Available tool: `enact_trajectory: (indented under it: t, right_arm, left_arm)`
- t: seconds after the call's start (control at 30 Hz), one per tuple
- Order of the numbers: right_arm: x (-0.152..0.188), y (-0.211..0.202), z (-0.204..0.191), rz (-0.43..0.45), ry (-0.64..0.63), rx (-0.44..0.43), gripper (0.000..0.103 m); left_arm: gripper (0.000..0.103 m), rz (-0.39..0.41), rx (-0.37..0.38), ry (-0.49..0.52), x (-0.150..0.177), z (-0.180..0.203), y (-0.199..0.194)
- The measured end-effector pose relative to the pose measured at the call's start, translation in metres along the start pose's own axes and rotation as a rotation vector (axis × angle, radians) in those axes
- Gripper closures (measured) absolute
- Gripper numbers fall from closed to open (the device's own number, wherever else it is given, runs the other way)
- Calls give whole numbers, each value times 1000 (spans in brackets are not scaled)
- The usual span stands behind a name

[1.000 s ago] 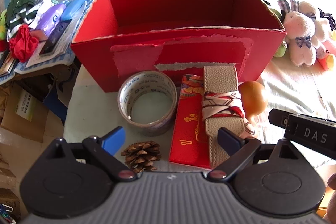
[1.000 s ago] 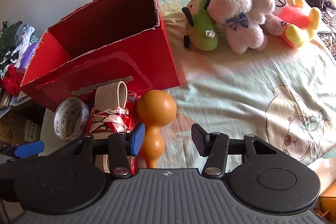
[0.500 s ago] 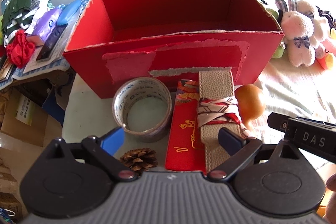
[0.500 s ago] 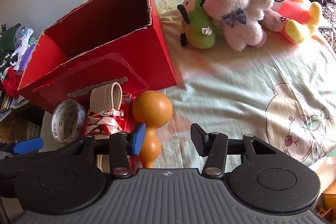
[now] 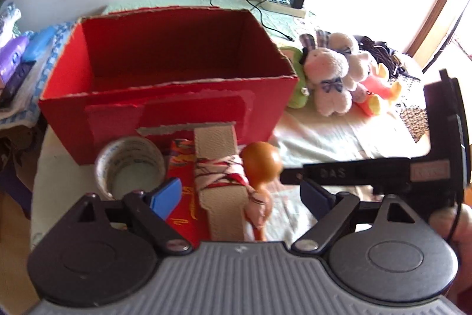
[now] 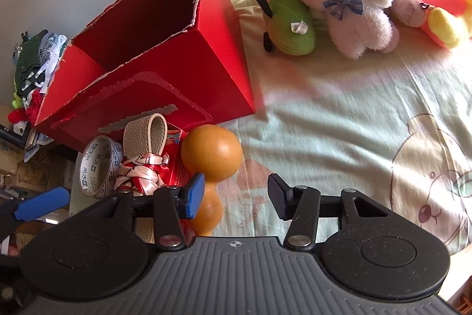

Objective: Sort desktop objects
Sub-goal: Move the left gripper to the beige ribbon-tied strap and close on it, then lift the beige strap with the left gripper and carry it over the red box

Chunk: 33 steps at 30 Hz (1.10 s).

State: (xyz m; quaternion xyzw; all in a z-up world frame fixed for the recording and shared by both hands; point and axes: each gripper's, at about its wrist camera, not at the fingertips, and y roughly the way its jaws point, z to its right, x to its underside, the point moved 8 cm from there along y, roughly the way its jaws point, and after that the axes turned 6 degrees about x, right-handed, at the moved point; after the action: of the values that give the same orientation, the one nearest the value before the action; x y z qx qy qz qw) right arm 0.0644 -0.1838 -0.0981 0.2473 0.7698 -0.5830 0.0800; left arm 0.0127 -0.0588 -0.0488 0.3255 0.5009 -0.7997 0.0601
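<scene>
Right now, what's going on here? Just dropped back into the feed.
A person holds two grippers over a small pile in front of an open red box. Both are open and hold nothing. The left gripper hovers over the beige strap with its ribbon, which lies on a red packet beside the tape roll. The right gripper is at the orange gourd, with its blue finger in front of the gourd's neck. No item shows inside the box.
</scene>
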Motion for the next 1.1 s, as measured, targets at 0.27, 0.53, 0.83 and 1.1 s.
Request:
enact_trajectory:
  t: [0.27,0.53,0.83,1.1]
  right_arm:
    - [-22,-1,-20,-53,-54,-229,51]
    - [-14,20,-65,-163,-212,-333,51]
    - [-10,30,-73,-255,-222,-363,51]
    - [-10,26,-66,-273,-250,-381,62]
  left_arm:
    - [16,-94,-36,-149,9,-6,26]
    - [51,-135,-115,-257,18,-22,39]
    - [59,-128,-152,-316,22,-28,42]
    - [59,-134,-180,-294,19,-18,48]
